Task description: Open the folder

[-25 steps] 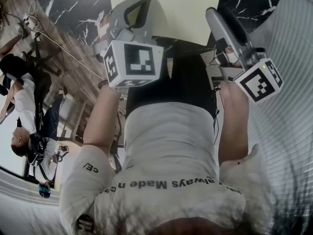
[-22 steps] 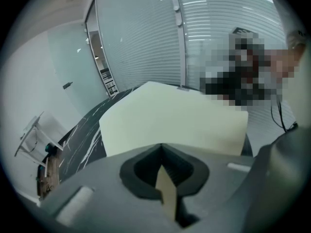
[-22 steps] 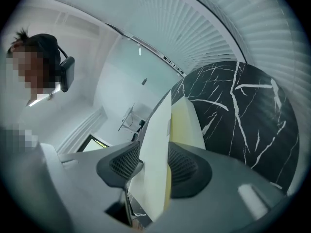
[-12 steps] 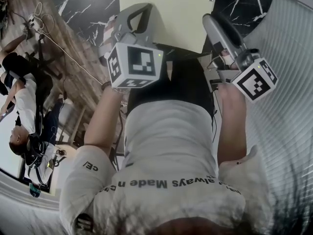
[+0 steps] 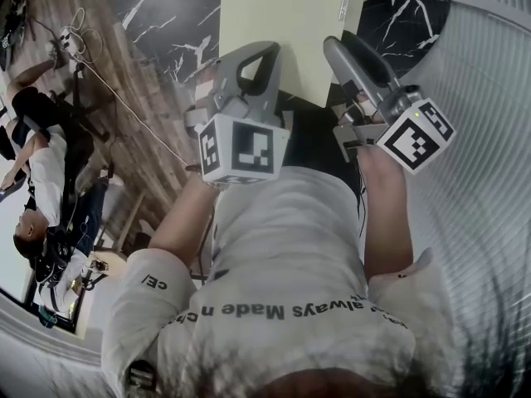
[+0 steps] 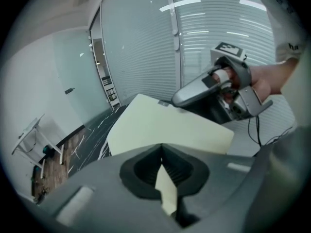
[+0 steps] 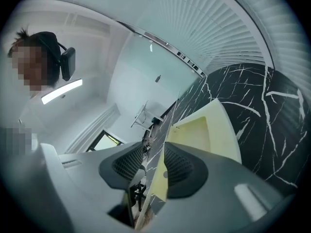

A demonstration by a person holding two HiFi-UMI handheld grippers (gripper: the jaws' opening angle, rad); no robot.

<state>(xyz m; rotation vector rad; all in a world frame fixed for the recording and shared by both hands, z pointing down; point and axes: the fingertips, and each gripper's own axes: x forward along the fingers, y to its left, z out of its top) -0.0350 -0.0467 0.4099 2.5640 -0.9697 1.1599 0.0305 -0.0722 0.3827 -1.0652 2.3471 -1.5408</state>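
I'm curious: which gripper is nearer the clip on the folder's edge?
Right. The right gripper, closing around the folder, sits beside the clip; the left gripper clamps the folder farther away.

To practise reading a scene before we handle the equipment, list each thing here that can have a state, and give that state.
folder: held up in the air, gripped at its edges; how far open cannot be told.
left claw: shut on the folder's edge.
right claw: jaws closing, a leaf of the folder between them, one pad not yet touching it.
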